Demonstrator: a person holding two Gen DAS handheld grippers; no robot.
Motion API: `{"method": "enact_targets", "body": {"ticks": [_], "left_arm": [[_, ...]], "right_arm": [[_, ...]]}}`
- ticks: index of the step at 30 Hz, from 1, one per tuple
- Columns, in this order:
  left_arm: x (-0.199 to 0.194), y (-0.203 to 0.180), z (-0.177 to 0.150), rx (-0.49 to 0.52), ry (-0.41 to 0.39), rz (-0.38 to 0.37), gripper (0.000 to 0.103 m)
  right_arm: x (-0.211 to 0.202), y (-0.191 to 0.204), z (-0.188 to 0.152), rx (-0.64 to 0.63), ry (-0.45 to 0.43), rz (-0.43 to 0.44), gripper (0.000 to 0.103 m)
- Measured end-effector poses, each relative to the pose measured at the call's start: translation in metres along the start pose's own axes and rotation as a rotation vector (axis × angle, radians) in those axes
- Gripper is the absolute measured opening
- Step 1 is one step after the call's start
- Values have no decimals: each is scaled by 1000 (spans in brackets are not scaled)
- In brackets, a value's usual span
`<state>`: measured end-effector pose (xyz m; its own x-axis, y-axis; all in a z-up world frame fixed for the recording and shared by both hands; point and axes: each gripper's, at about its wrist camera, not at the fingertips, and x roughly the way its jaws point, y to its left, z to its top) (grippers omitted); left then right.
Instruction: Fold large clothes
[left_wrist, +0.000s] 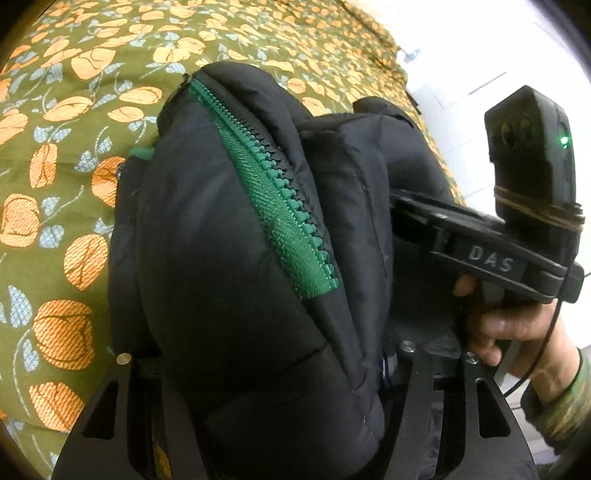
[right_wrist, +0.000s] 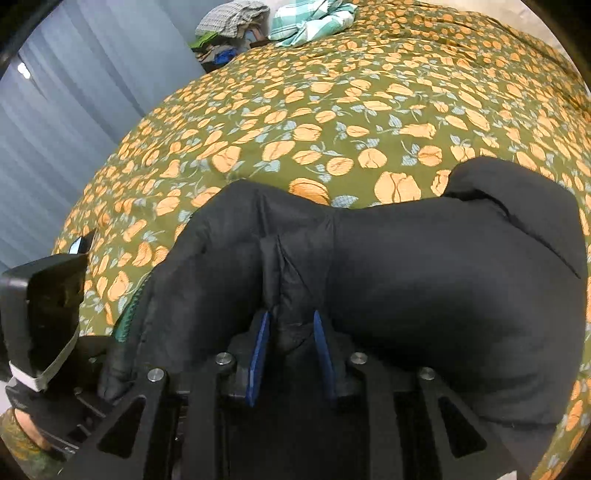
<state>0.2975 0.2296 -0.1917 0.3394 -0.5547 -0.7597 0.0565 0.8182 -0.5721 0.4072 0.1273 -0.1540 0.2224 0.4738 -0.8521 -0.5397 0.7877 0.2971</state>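
Matt black puffy jacket (left_wrist: 229, 258), green plastic zipper (left_wrist: 291, 214), woven floral bedspread (right_wrist: 332, 110)

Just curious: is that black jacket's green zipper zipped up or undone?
Undone where visible: the green zipper shows one bare row of teeth along the black jacket edge. Its ends are hidden.

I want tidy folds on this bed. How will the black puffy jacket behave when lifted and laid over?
The jacket looks thickly padded, so folds will likely spring back instead of creasing flat. It bulges around the right gripper, pinched between the blue fingers, suggesting soft, floppy bulk. The smooth shell near the green zipper may slip.
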Motion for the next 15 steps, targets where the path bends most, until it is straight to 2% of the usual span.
{"method": "enact_targets", "body": {"ticks": [4,8,10,13,15], "left_arm": [[2,-8,4,23,2,3,64],[-6,-2,-4,3,-9,-20,64],[-6,2,-2,-3,-11,-27,64],[-5,0,-2,-1,-13,-19,65],[-7,3,-6,-3,-15,-17,65]], "right_arm": [[-11,4,-12,-20,-37,-22,24],[-68,19,-47,-60,-123,33,27],[-99,36,-79,-119,-161,59,28],[-111,57,-118,-187,-162,81,28],[-93,62,-138,-202,-119,52,28]]}}
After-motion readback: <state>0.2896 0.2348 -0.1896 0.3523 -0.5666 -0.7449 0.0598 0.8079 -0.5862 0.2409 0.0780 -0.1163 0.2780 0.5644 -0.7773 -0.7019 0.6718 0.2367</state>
